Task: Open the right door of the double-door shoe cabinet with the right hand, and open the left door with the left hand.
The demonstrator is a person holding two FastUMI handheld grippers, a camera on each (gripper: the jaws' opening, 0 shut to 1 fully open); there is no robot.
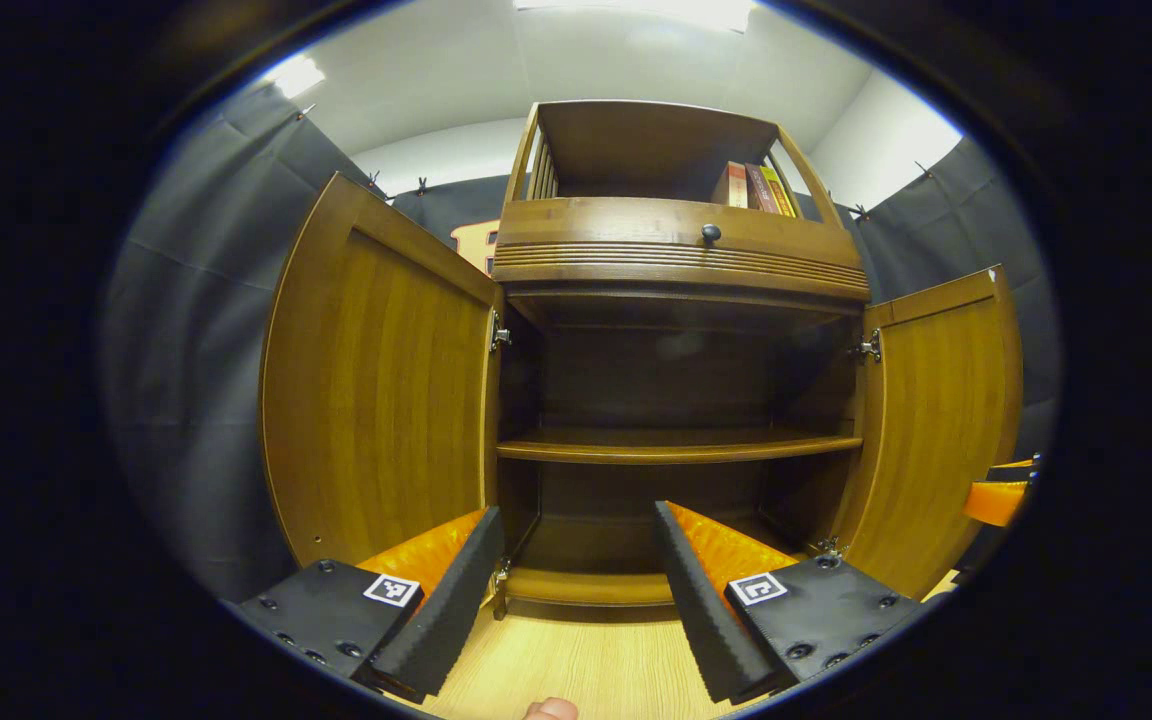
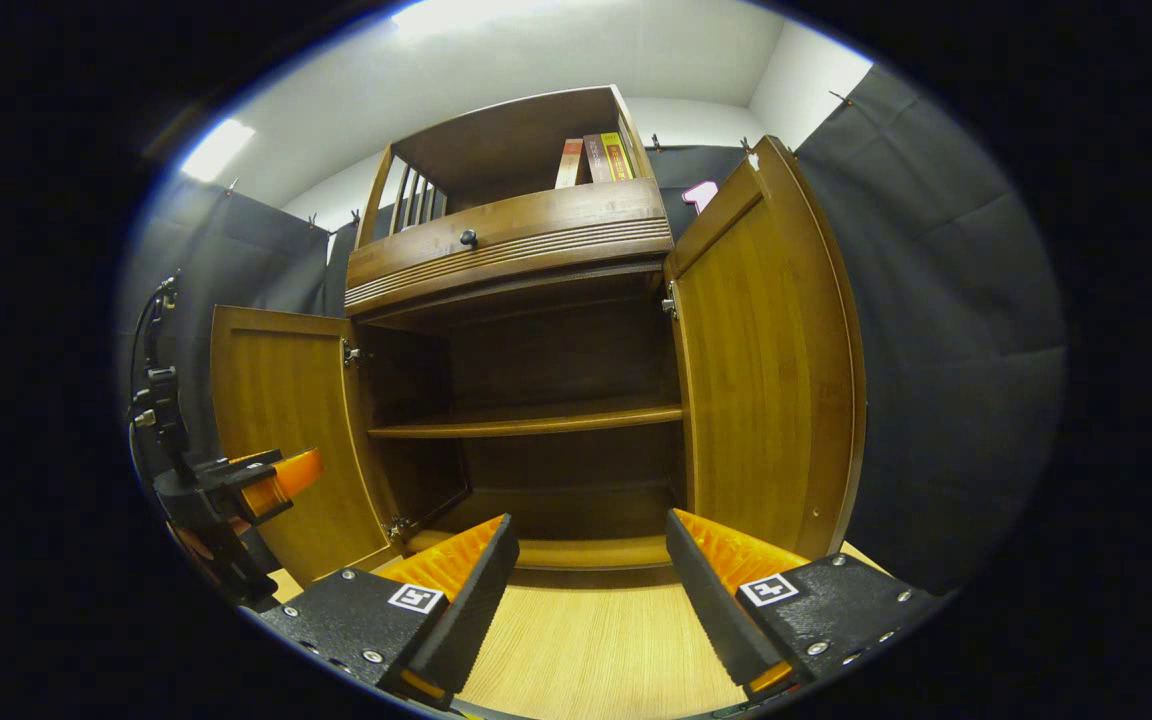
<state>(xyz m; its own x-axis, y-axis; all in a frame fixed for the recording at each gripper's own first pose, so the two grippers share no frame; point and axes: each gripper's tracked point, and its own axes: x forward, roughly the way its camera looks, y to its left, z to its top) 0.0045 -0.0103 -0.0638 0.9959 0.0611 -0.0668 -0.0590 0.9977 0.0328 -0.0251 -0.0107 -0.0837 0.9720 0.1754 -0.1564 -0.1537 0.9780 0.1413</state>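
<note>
We are holding the left gripper [image 1: 571, 600] and right gripper [image 2: 586, 600] spread apart, gripping nothing, before the shoe cabinet [image 1: 676, 250], its left door [image 1: 376, 380] and right door [image 2: 766, 370] standing open.

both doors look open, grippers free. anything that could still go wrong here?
1. The left door and right door stand wide with neither gripper holding them; either may swing back.
2. The left gripper sits close to the left door's edge; a careless pullback could knock it.
3. The books up top could shift if the cabinet is bumped.
</note>
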